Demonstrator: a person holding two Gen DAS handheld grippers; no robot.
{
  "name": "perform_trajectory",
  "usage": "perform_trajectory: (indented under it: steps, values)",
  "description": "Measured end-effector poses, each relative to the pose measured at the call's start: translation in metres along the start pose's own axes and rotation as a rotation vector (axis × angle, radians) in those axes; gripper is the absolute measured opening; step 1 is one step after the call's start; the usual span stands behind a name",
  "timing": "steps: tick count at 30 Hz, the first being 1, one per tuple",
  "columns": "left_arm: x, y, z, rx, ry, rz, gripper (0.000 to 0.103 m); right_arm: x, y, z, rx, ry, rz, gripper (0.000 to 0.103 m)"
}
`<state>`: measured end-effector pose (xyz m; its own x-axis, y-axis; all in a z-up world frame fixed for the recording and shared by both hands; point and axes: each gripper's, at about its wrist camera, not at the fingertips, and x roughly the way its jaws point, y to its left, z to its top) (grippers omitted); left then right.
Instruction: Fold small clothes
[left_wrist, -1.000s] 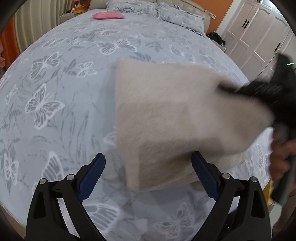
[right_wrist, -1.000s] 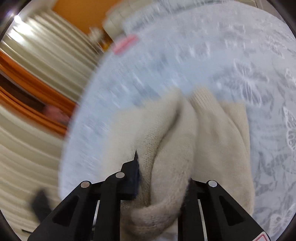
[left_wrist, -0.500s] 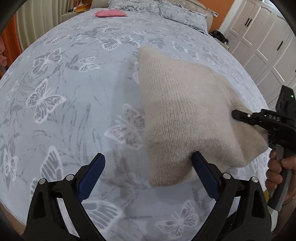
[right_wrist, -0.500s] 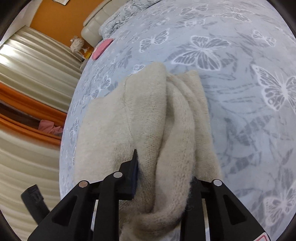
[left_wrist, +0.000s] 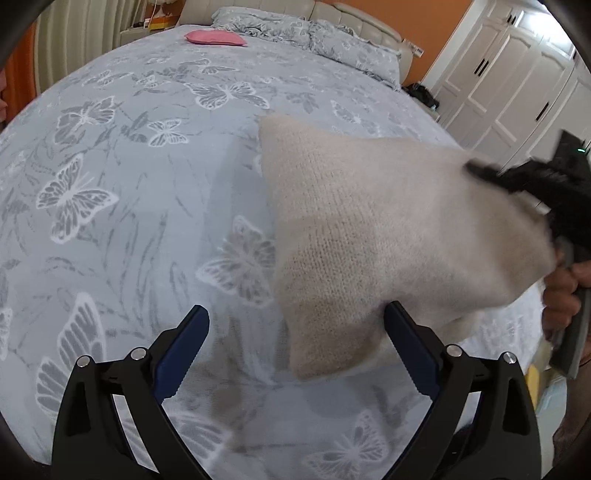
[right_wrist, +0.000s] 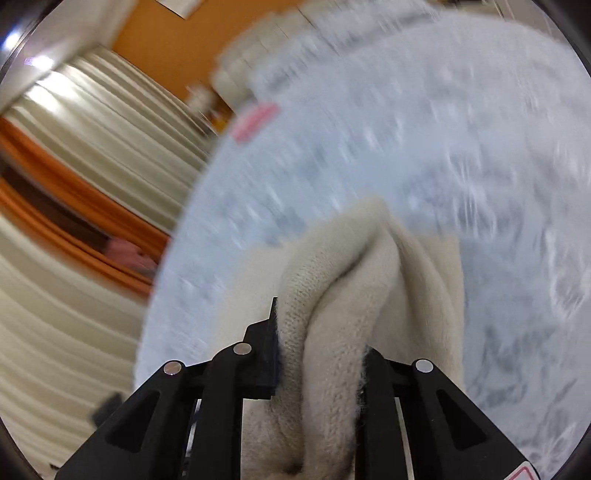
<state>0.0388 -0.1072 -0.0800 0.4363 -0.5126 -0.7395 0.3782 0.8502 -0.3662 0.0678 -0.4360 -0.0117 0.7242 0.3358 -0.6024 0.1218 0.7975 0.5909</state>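
A cream knitted garment (left_wrist: 369, 229) hangs folded above the grey butterfly-print bedspread (left_wrist: 129, 221). My right gripper (right_wrist: 321, 354) is shut on a bunched edge of the garment (right_wrist: 332, 332) and holds it up; it also shows at the right of the left wrist view (left_wrist: 517, 177), blurred. My left gripper (left_wrist: 295, 339) is open and empty, low over the bed, with the garment's lower corner hanging just ahead of its right finger (left_wrist: 410, 347).
A pink pillow (left_wrist: 216, 37) lies at the far end of the bed near grey pillows (left_wrist: 306, 33). White wardrobe doors (left_wrist: 517, 74) stand at the right. Curtains (right_wrist: 74, 184) hang beyond the bed's left side.
My right gripper has swung the garment through the air; it hung blurred, settled lower, and now it lifts again with fast motion. My left gripper has stayed open in place.
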Motion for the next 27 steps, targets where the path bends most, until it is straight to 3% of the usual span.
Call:
perform_trajectory:
  steps: [2, 5, 9, 13, 14, 18, 19, 20, 22, 25, 27]
  values:
    - [-0.001, -0.002, 0.000, -0.002, -0.005, -0.045, 0.095, -0.008, -0.011, 0.000, -0.018, -0.021, -0.041, 0.016]
    - [0.006, -0.007, -0.002, 0.015, 0.027, -0.056, 0.095, 0.031, -0.066, -0.021, 0.029, 0.164, -0.223, 0.020]
    - [0.008, -0.002, -0.003, -0.031, 0.061, -0.112, 0.095, 0.004, -0.083, -0.035, 0.155, 0.104, -0.101, 0.028]
    - [0.006, 0.004, -0.001, -0.076, 0.053, -0.134, 0.095, -0.039, -0.074, -0.053, 0.156, 0.095, -0.055, 0.059]
    - [0.008, 0.006, -0.001, -0.088, 0.060, -0.132, 0.095, -0.045, -0.074, -0.061, 0.160, 0.112, -0.046, 0.060]
    - [0.010, 0.005, -0.003, -0.097, 0.066, -0.124, 0.095, -0.040, -0.066, -0.084, 0.175, 0.172, 0.012, 0.059]
    - [0.012, 0.002, -0.004, -0.067, 0.062, -0.083, 0.095, -0.033, -0.063, -0.085, 0.148, 0.181, -0.011, 0.036]
    - [0.013, 0.001, -0.006, -0.049, 0.061, -0.058, 0.095, -0.027, -0.063, -0.088, 0.123, 0.210, -0.036, 0.022]
    - [0.021, 0.002, -0.011, -0.015, 0.087, 0.000, 0.096, -0.033, -0.064, -0.089, 0.125, 0.194, -0.041, 0.021]
    - [0.024, 0.009, -0.014, -0.032, 0.112, -0.012, 0.096, -0.050, -0.080, -0.094, 0.171, 0.153, -0.053, 0.020]
    - [0.031, 0.008, -0.015, -0.029, 0.132, -0.011, 0.097, -0.036, -0.104, -0.113, 0.195, 0.239, -0.137, 0.027]
